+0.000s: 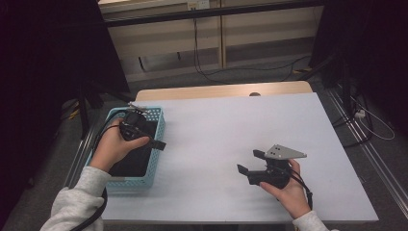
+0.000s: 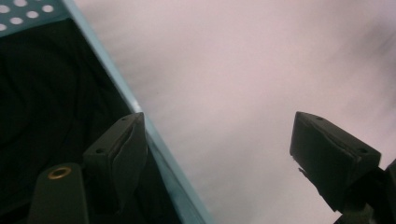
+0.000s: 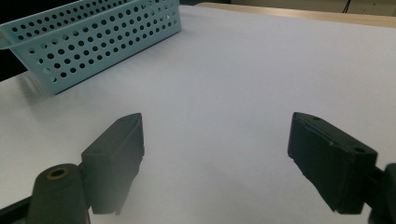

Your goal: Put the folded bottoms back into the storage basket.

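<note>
At the left of the high view, a blue basket (image 1: 156,126) with little holes sits on the white table (image 1: 226,134). Inside it lies something dark and soft (image 1: 132,161), maybe a black cloth, but it is hard to tell for sure.

The left gripper (image 1: 153,142) hangs over the basket's right edge. In the left gripper view, its jaws stand wide apart, one over the dark thing (image 2: 42,102) and one over the bare table, with the basket's blue rim (image 2: 121,88) between them. Nothing is pinched.

The right gripper (image 1: 250,162) is at the lower right of the high view, low over the table and well apart from the basket. Its jaws are wide too, with nothing in them. In its own view the basket (image 3: 93,37) is far off at the upper left.

The job looks like it has just begun. The dark thing is not grabbed yet. The left gripper needs to go down into the basket and close on it.
</note>
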A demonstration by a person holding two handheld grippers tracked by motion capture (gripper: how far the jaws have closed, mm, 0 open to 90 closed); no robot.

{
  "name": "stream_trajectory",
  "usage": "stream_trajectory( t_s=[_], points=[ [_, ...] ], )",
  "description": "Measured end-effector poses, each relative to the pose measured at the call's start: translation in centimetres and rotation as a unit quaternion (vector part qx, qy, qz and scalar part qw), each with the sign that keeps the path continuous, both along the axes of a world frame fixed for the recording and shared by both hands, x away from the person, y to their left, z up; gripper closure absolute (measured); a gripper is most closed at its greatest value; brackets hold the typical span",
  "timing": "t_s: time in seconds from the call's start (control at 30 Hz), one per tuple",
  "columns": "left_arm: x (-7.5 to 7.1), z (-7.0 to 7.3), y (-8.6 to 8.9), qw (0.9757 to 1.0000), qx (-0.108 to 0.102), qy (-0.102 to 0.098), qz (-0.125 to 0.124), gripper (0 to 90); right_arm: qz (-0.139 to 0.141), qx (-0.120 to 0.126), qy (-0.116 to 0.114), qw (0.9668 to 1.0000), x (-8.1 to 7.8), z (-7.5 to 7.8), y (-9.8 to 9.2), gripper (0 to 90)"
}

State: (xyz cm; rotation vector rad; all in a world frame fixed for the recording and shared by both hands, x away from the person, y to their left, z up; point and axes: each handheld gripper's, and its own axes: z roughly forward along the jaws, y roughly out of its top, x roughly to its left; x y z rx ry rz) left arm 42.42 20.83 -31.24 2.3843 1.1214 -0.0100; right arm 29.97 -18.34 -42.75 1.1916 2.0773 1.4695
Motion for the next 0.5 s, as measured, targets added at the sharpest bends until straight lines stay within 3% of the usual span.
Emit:
stream_trajectory(
  t_s=[0.5],
  points=[
    [-1.2, -1.6, -2.3, 0.9994, -0.015, -0.001, -0.032, 18.4, -0.001, -0.005, 0.007, 1.0, -0.2, 0.0, -1.2, 18.6]
  ],
)
